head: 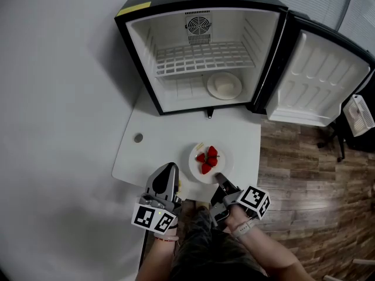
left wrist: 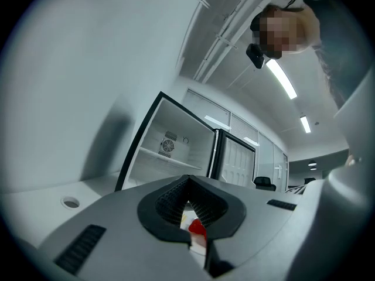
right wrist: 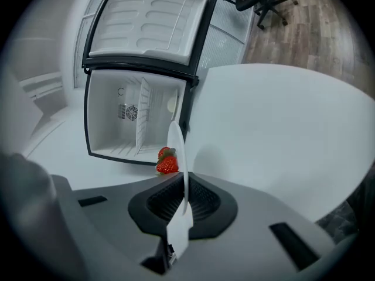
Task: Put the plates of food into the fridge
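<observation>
A white plate (head: pixel 223 164) with red strawberries (head: pixel 207 159) hangs just over the near end of the white table (head: pixel 158 130). My right gripper (head: pixel 218 177) is shut on the plate's near rim. In the right gripper view the plate (right wrist: pixel 176 140) stands edge-on between the pads of the right gripper (right wrist: pixel 183 192), with the strawberries (right wrist: pixel 167 163) on its left face. My left gripper (head: pixel 174 166) hovers just left of the plate, apart from it. Its jaws look shut and empty in the left gripper view (left wrist: pixel 188 183), where a strawberry (left wrist: pixel 198 228) shows through the slit.
The small black fridge (head: pixel 140 45) stands open at the table's far end, its door (head: pixel 316 81) swung right. Inside are a wire shelf (head: pixel 202 57) and another plate of pale food (head: pixel 224 85) on the floor. A round hole (head: pixel 138 137) marks the table's left. Wood floor and a chair (head: pixel 357 116) lie to the right.
</observation>
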### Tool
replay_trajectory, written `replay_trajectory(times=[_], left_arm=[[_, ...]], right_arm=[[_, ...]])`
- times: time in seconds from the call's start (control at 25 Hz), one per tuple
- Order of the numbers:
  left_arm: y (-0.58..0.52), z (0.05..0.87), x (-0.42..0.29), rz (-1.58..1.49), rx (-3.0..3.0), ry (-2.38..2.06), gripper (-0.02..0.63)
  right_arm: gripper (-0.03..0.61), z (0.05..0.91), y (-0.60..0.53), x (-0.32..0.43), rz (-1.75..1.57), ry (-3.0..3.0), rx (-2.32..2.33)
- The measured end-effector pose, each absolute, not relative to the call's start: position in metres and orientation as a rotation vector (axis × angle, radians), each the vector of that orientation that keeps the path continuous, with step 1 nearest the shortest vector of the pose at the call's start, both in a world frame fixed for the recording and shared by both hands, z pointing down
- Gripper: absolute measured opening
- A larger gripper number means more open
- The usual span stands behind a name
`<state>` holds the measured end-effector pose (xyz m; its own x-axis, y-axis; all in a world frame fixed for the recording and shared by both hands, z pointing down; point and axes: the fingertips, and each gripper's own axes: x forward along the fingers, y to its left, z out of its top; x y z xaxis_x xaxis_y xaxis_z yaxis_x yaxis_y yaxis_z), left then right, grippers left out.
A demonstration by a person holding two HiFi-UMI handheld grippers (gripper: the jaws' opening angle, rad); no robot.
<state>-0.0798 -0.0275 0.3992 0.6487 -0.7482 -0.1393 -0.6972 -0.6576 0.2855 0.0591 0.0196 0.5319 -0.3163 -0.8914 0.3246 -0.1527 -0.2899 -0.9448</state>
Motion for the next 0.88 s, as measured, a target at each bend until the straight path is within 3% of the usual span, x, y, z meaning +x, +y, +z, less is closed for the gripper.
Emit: replay_trajectory(times=[0.88], left_arm=[[-0.205,0.402,-0.065,-0.373,2.627,-1.266,0.006]], right_arm=[[0.015,0.514,-0.207,0.06,-1.642,1.387,-1.333]])
